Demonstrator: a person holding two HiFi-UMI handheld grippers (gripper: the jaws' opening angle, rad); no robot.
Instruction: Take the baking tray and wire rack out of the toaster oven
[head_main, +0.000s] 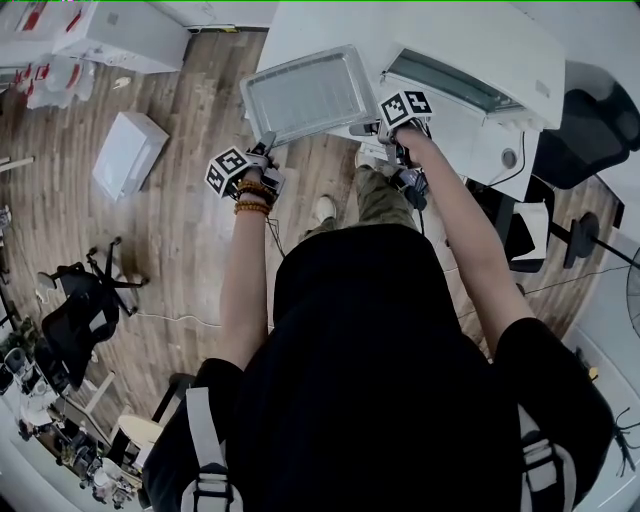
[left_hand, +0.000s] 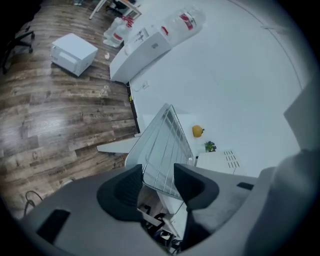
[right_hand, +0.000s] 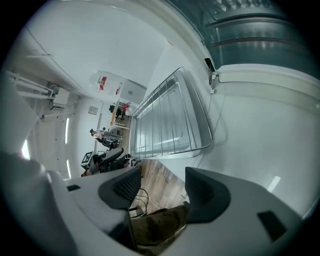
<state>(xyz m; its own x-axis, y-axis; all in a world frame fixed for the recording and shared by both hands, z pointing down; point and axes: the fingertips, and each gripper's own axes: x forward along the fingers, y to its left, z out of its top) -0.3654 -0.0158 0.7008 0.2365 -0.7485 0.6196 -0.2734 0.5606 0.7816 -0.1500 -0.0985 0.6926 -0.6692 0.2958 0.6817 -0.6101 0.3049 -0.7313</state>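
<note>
tray (head_main: 310, 92) is lying beside the oven (head_main: 480, 60), near edge inside the left gripper (left_hand: 157, 172), jaws slack; right gripper (right_hand: 162, 176) is gaping empty.

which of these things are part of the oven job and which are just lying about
Job: baking tray, wire rack, toaster oven, left tool, right tool.
Lying about: white box, office chair, yellow object.

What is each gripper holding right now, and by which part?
Nothing, it seems. The right gripper is open and empty, short of the wire rack. The left gripper has its jaws apart around the rack's near corner, apparently not pressing on it.
</note>
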